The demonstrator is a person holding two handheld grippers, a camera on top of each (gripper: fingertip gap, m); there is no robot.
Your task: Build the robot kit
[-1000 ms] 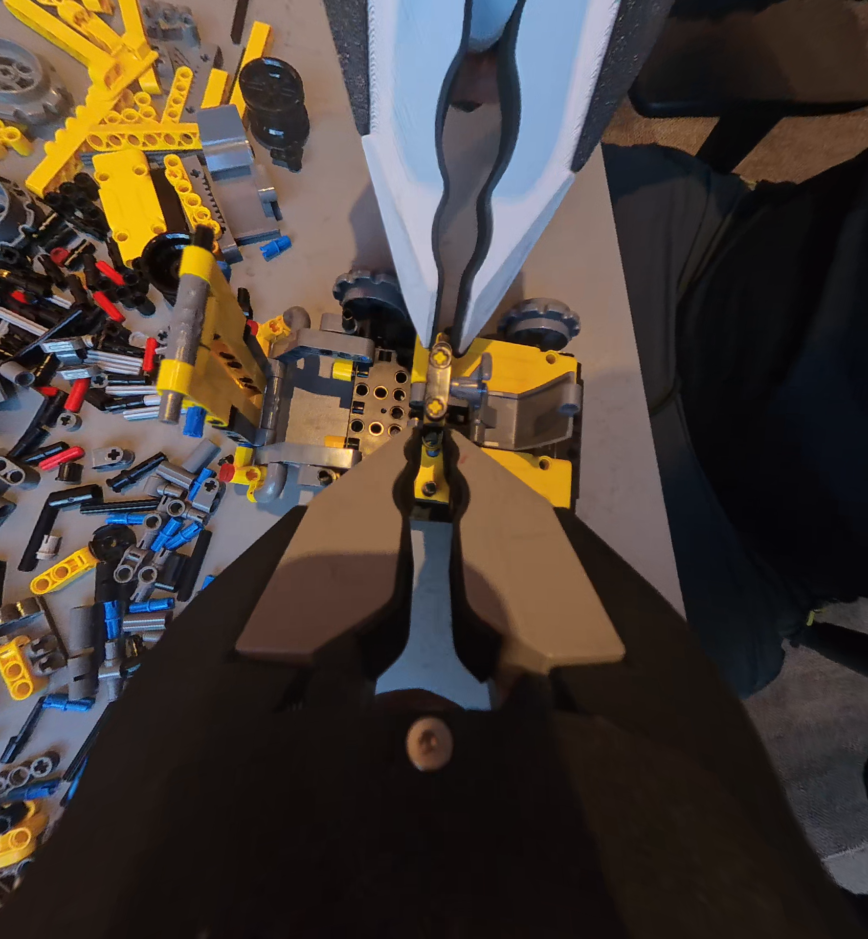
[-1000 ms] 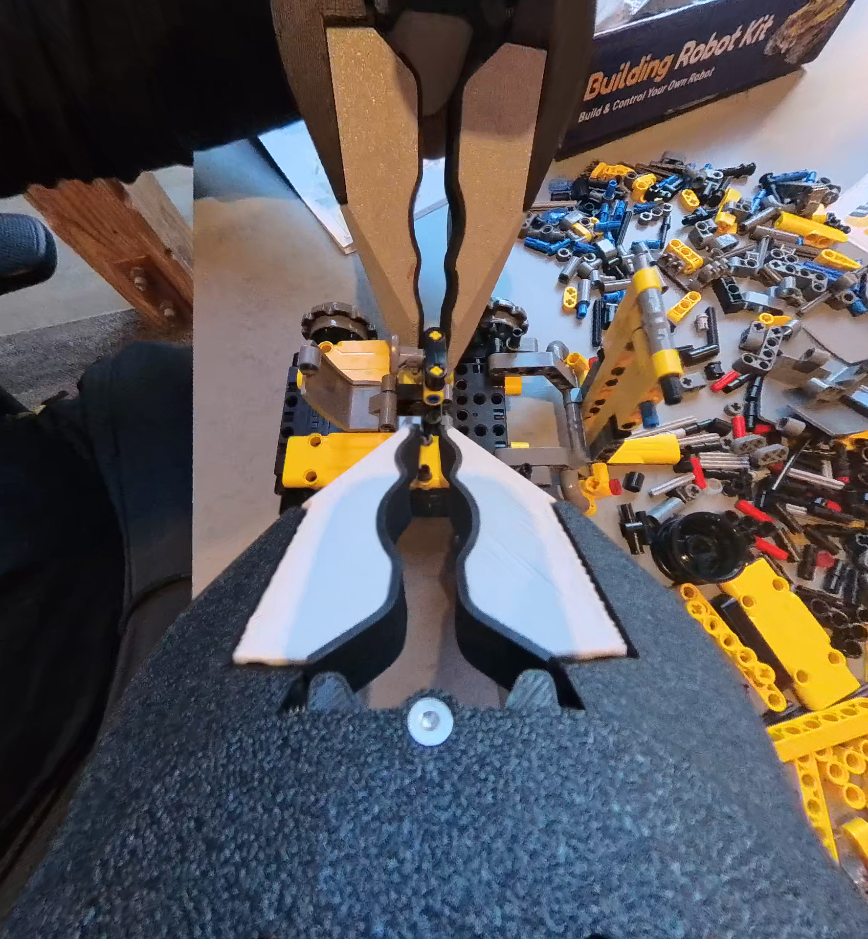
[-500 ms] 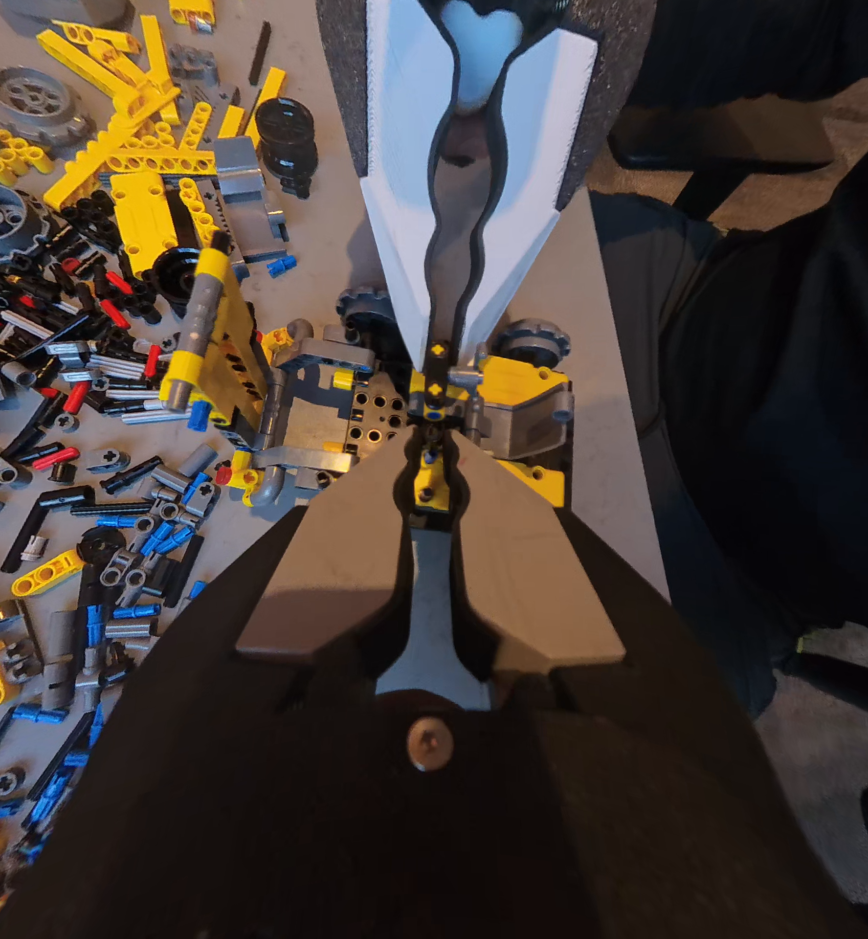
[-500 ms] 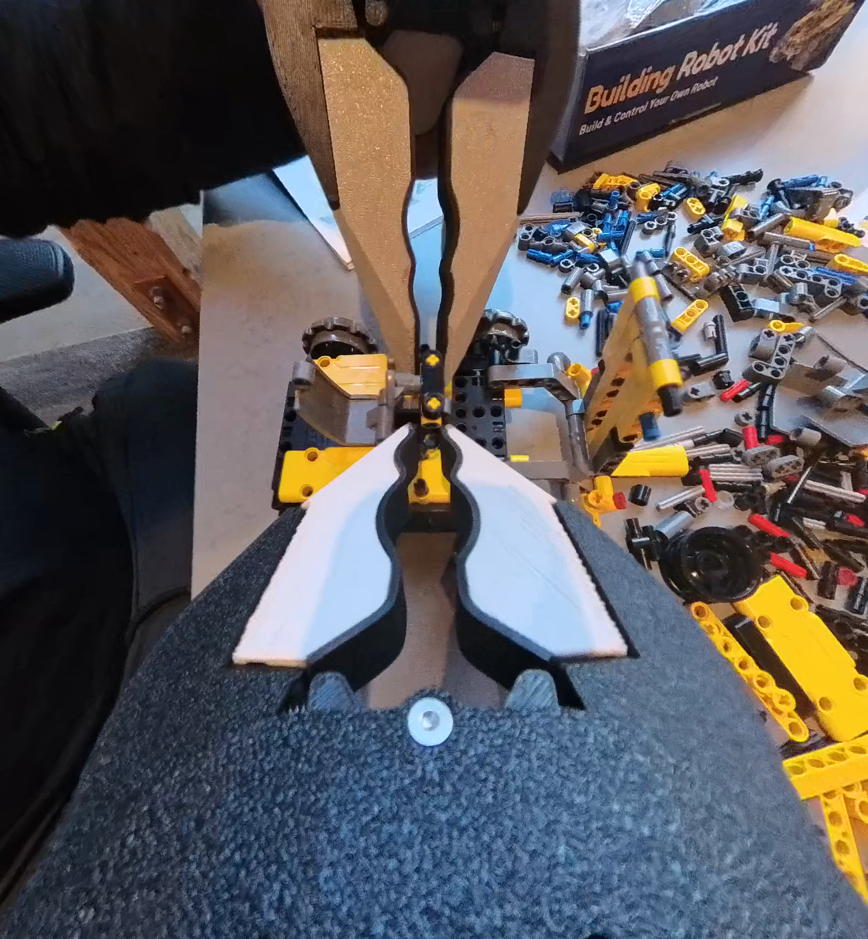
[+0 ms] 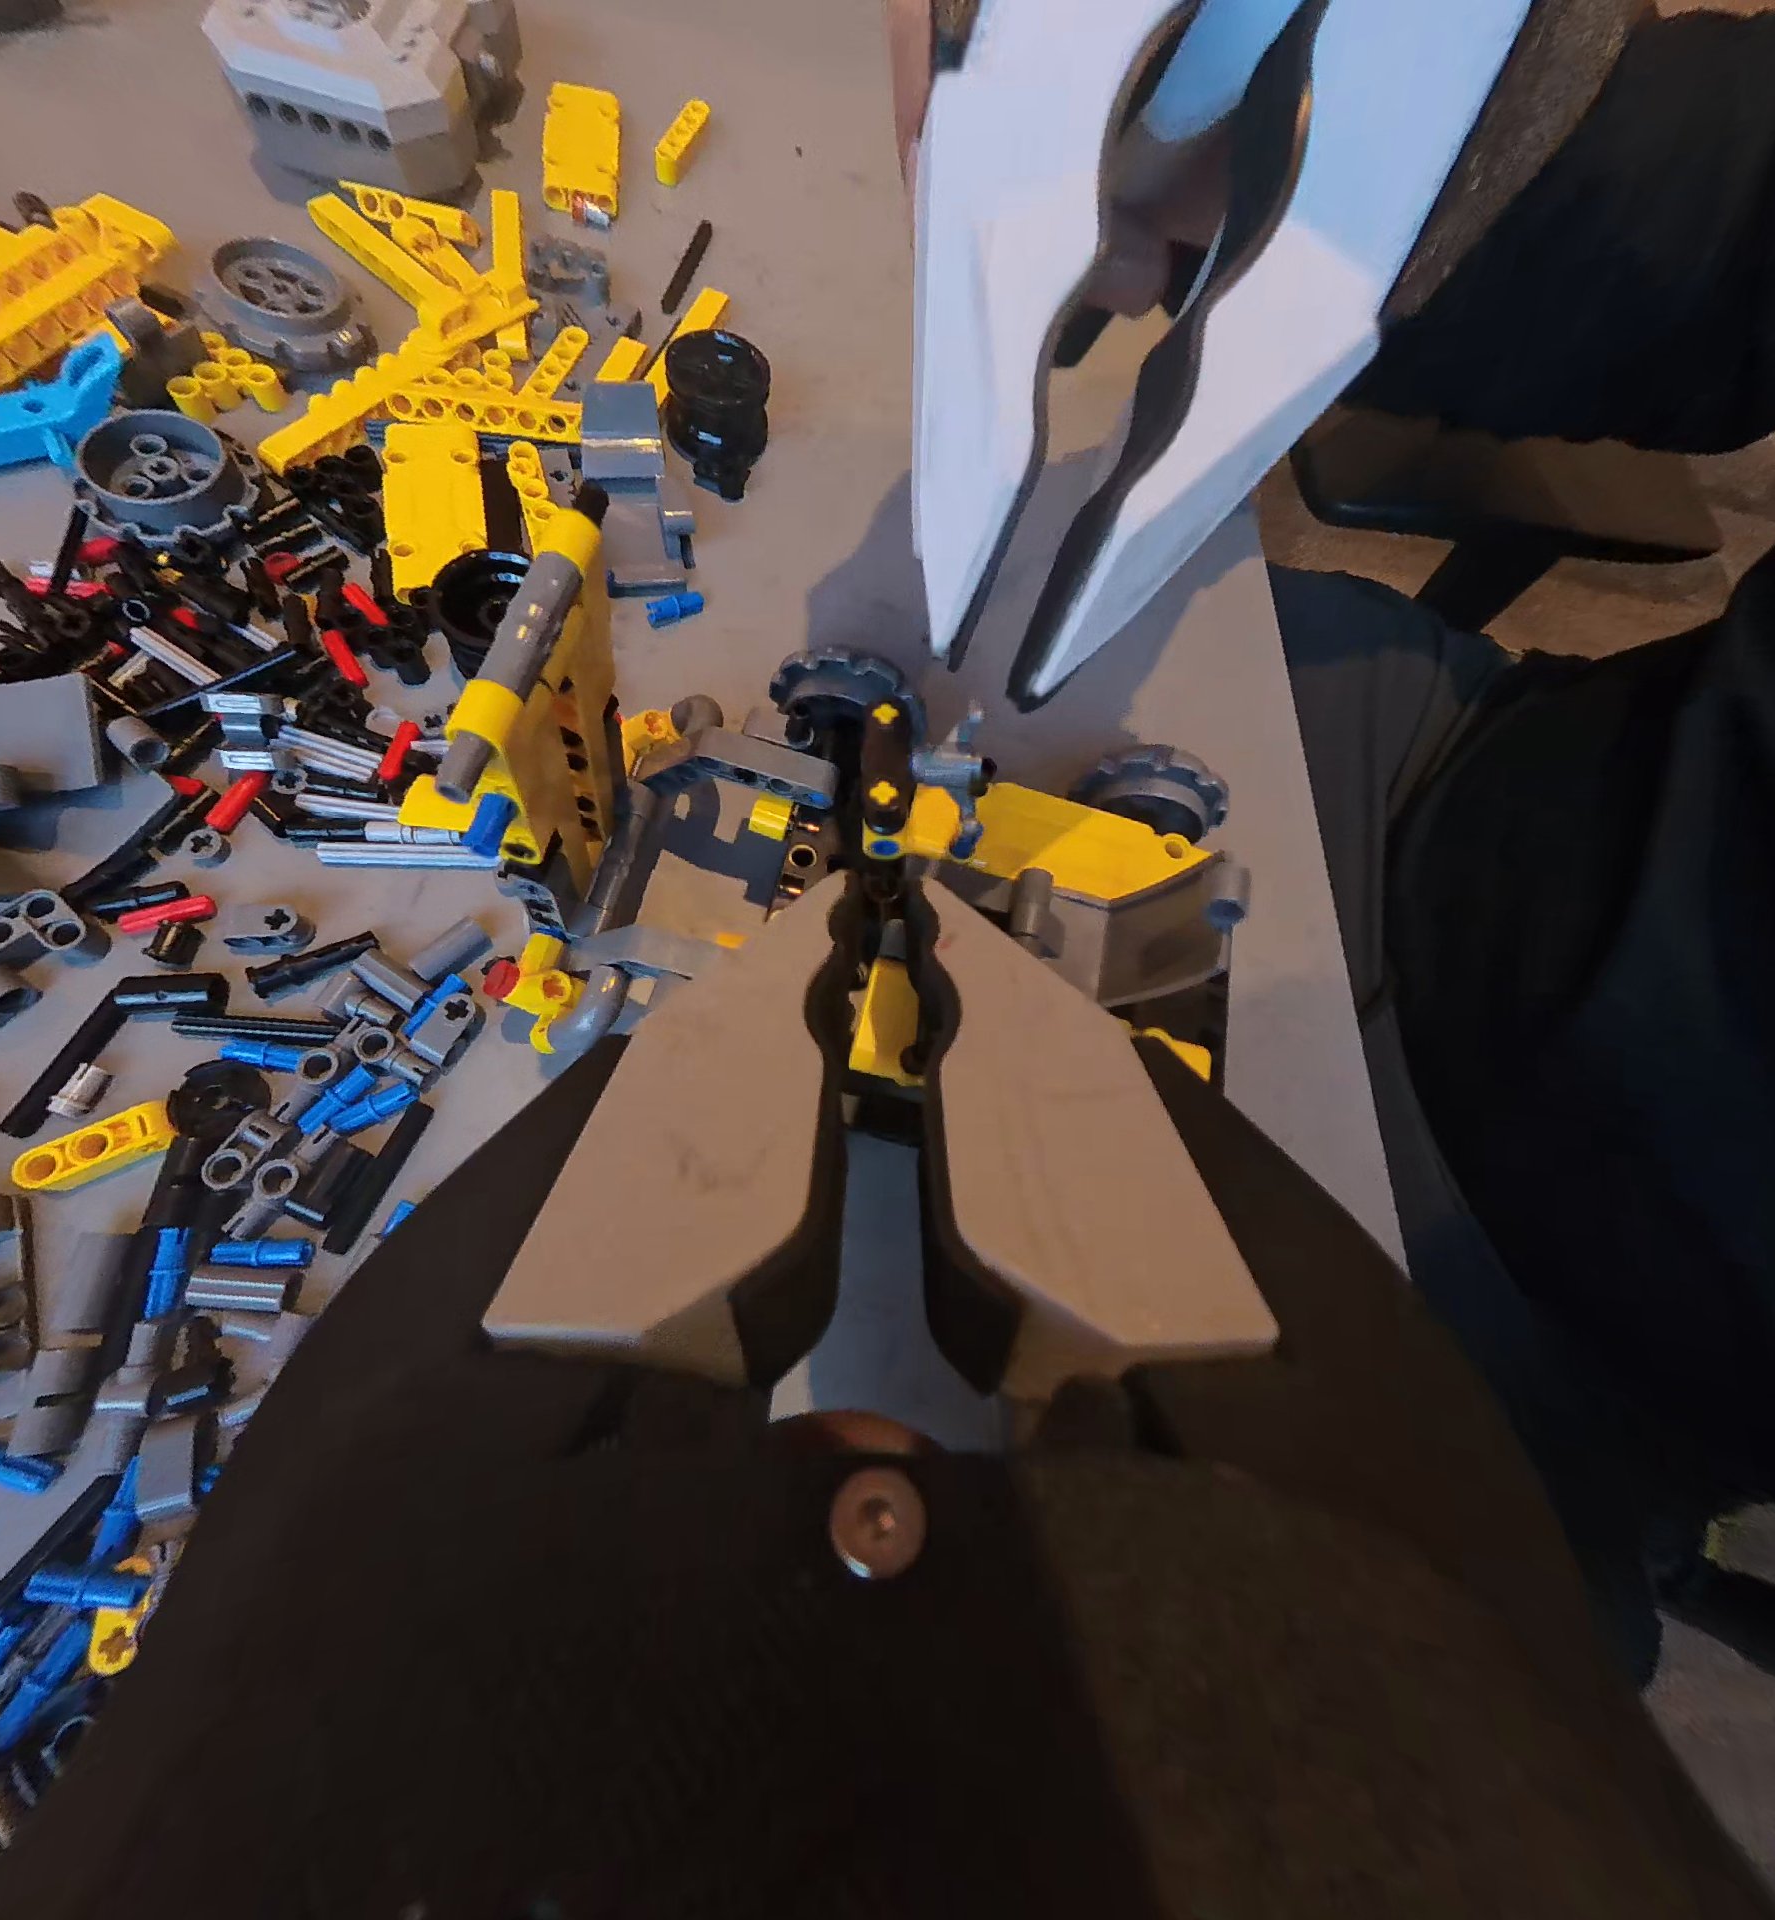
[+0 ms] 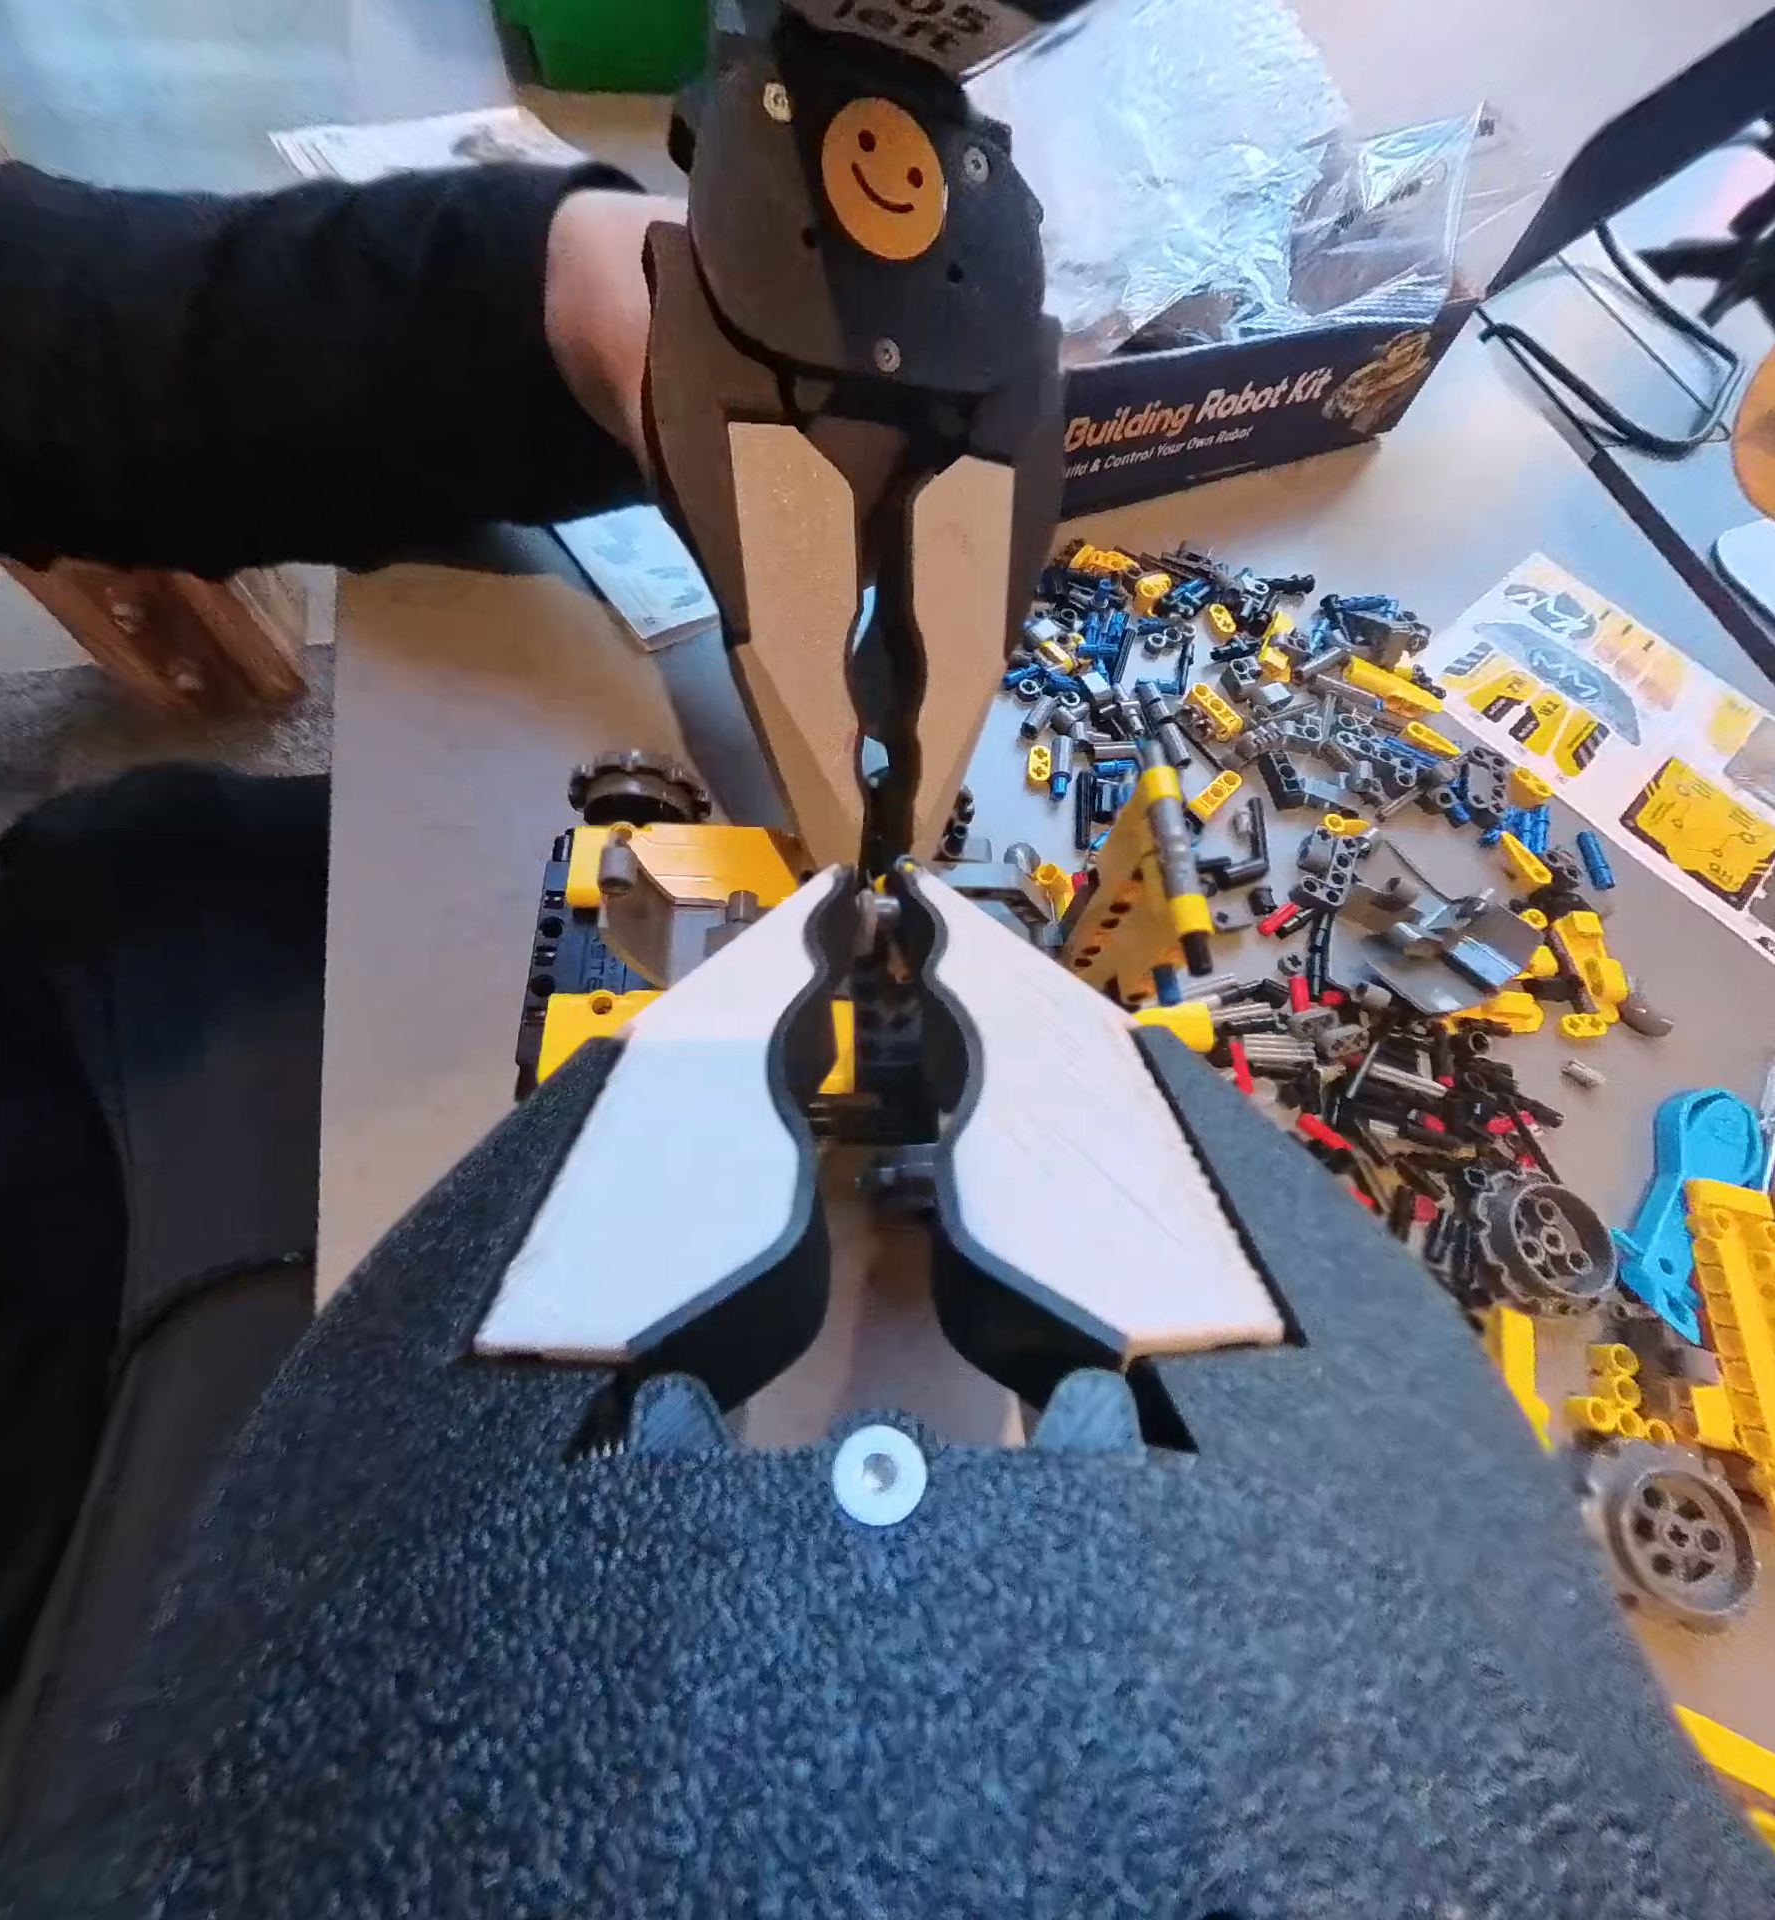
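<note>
Gripping a short black stalk (image 5: 881, 914) on top of the yellow and grey brick vehicle (image 5: 1080, 862), the left gripper (image 5: 878, 894) has its tan fingers (image 5: 696, 1122) pinched nearly together on it. Just beyond, a black link with yellow pins (image 5: 885, 764) stands upright on the same vehicle, which sits near the table (image 5: 1309, 1039) edge. Farther off, the right gripper (image 5: 987, 670) hangs above the vehicle, its white fingers (image 5: 976, 343) parted by a narrow gap with nothing between the tips. To the left, loose yellow, black, blue and red brick parts (image 5: 270, 665) litter the table. From the right wrist view, a dark printed box (image 6: 1236, 416) lies beyond the parts
</note>
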